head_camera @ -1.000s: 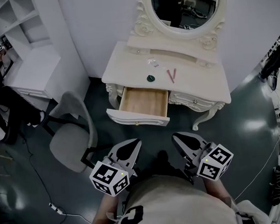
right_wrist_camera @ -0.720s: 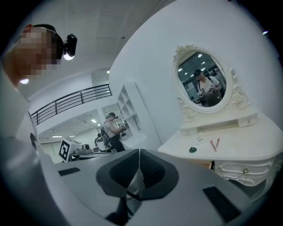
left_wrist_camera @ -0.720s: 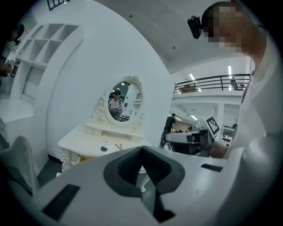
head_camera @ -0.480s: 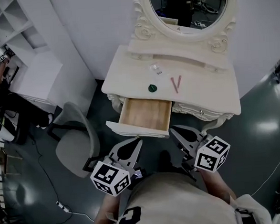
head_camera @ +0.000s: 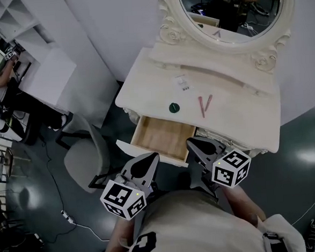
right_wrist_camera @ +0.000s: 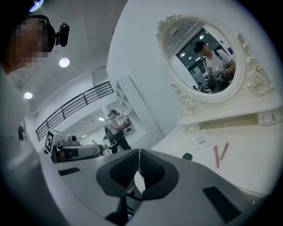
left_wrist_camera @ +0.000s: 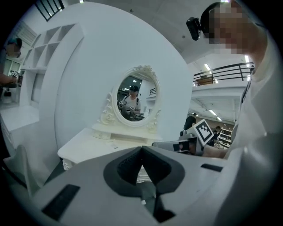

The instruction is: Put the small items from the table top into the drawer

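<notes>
White vanity bench (head_camera: pixel 143 80) below an oval mirror (head_camera: pixel 230 10), drawer (head_camera: pixel 161 138) pulled open.
Left claw (head_camera: pixel 151 160) and right claw (head_camera: pixel 194 143) hover before the drawer, each with jaws together and nothing between them. Green disc (head_camera: pixel 173 107) sits near the front edge, two pink sticks (head_camera: pixel 204 105) beside it, and a small white card (head_camera: pixel 182 83) lies toward the back edge.
</notes>
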`<state>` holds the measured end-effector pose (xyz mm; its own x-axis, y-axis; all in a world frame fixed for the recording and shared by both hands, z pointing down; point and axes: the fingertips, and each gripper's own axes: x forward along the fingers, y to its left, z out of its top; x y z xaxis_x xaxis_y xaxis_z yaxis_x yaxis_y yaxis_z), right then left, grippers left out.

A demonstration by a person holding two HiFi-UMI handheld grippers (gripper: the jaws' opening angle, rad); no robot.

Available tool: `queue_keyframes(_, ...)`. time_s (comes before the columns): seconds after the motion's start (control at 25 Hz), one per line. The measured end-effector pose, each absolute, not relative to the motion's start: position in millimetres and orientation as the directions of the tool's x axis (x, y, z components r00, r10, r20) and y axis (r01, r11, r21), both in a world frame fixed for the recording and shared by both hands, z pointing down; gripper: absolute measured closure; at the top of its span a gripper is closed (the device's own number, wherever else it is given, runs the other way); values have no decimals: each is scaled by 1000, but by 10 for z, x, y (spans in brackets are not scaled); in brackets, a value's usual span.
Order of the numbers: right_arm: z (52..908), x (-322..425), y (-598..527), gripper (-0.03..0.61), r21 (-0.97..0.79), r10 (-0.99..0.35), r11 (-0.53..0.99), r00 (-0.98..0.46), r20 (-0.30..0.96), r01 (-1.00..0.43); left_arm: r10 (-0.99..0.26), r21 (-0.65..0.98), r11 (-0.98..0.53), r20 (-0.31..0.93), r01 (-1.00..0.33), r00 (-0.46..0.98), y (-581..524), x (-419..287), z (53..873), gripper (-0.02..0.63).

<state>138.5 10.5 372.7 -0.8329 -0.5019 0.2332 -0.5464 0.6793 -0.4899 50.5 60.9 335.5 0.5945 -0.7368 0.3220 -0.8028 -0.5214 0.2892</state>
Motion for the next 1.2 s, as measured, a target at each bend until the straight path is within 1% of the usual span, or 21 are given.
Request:
queue_keyframes(0.24,4025,1388,-394,548,-433,-495,695,-818,292,-574,-748,278,-482,363,-831,556,414,652,3408,558)
queue_keyframes(0.32,4077,1366,-506,548,-413,-501,701,-814,293,-581,-748,273,-474,375,-837,547,378,654,3422,558)
queue_keyframes(0.56,4201,1359,-835,546,-325,-576,685,-758,305,-652,-746,269,-466,393,-843,537,277,598,3473,558)
queue_keyframes(0.76,4313,1294,-1032,546,-284,-615,655,-712,338,-700,-731,287,-485,386,-826,563,138,476,3538,558)
queue_keyframes(0.8,4341,1269,-1061,538,-282,-616,651,-707,348,-705,-726,292,-492,383,-820,571,106,448,3541,558)
queue_keyframes(0.88,4413,1224,-1121,469,-274,-614,640,-692,380,-718,-716,303,-507,374,-807,590,35,385,3545,558)
queue_keyframes(1.2,4642,1019,-1406,469,-185,-644,589,-595,482,-787,-692,354,-521,357,-777,627,-210,-94,3631,558)
